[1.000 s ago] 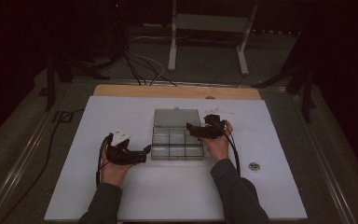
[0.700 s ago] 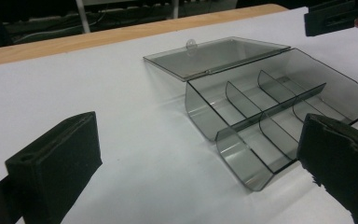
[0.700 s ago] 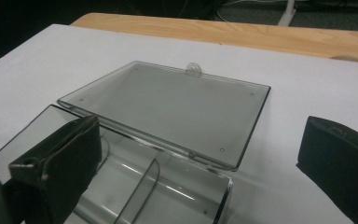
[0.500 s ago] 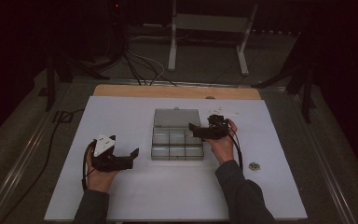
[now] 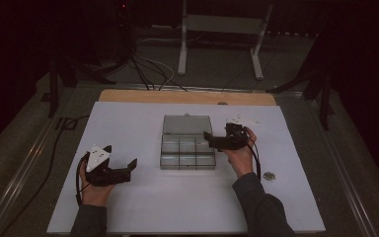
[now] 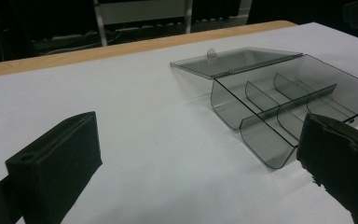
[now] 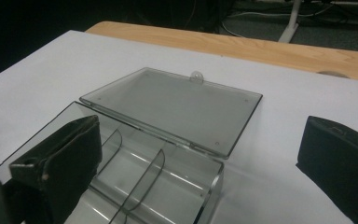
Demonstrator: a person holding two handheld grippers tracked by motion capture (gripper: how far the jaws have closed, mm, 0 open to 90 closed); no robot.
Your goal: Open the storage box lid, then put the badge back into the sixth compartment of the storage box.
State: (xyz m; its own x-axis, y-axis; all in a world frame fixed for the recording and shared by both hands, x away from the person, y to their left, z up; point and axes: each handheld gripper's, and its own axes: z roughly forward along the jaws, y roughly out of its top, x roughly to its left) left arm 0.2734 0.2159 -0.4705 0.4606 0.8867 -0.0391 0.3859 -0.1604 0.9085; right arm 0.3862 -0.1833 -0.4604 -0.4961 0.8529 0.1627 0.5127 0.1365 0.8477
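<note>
One compartment box, lid open, contents nil

Item: clear smoke-tinted compartment box (image 5: 187,150), sitting at the middle of the white table (image 5: 143,207). Its lid (image 5: 187,124) is already lying flat on the far side, hinged back, latch tab pointing away from the person. The six compartments are appearing empty, so by my reading the opening is done and any filling or closing is remaining.

Orientation: the box's long axis is running left to right across the table; the open mouth is facing up, the hinge edge lying toward the far side.

Right hand-held gripper (image 5: 208,138): hovering over the box's right end, jaws spread, gripping nothing.

Left hand-held gripper (image 5: 131,165): sitting well apart to the left, jaws spread, empty.

Small round object (image 5: 269,175): lying near the right forearm; too small to identify, possibly a washer.
</note>
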